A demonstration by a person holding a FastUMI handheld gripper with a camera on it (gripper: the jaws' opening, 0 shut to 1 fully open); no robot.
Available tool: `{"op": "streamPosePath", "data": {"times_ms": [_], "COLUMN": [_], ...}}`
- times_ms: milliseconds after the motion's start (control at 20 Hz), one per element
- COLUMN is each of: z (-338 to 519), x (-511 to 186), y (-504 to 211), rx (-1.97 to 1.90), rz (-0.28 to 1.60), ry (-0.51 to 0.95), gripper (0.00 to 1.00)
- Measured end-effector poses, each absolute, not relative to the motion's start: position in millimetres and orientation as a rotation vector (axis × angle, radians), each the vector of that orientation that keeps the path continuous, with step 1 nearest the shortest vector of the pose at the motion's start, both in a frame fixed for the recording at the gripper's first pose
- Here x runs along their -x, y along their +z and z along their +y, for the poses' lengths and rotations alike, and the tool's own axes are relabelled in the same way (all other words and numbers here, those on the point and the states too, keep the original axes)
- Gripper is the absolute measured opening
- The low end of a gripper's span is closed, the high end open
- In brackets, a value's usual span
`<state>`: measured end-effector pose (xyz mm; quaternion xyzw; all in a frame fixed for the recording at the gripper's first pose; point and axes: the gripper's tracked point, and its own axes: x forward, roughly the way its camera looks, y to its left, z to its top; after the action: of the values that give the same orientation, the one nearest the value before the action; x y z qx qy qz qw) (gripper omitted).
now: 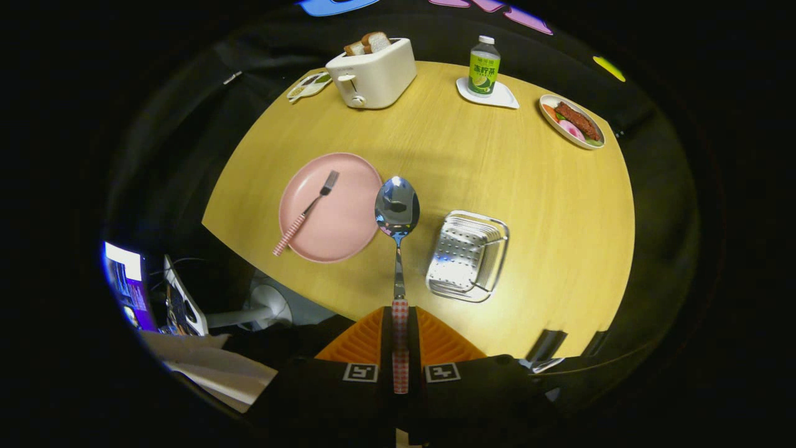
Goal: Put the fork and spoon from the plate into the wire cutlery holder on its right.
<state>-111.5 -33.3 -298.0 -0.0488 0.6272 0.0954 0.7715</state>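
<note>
My gripper (400,339) is shut on the checked handle of the spoon (397,211), both fingers pressing on it. The spoon sticks straight out ahead of the fingers, high above the table, its shiny bowl hanging over the gap between plate and holder. The pink plate (348,224) lies on the wooden table to the left of the spoon. On the plate rests the fork (306,213), its checked handle overhanging the near-left rim. The wire cutlery holder (467,255) stands on the table to the right of the spoon, beyond the fingers.
At the far side of the table (497,174) stand a white toaster (372,78) with bread, a small dish (309,86) to its left, a green bottle (484,66) on a white coaster, and a plate of food (572,121). Papers and a screen lie below the table's left edge.
</note>
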Motion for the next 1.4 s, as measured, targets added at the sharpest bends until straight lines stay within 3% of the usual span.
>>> {"op": "streamPosePath", "data": {"times_ms": [850,1200,1300,1350,1400], "z": [-96.3,-87.8,-82.5,-81.1,-80.3], "x": [106.8,96.0,92.3,88.0,84.7], "y": [-333.6,-347.9,-344.5,-342.1,-339.2], "rx": [0.211,0.246,0.23,0.228,0.226], "rz": [1.897,1.948,1.935,1.915,1.892], "ry": [0.308,0.333,0.35,0.358,0.36], "gripper": [0.13,0.15,0.32,0.52,0.64]}}
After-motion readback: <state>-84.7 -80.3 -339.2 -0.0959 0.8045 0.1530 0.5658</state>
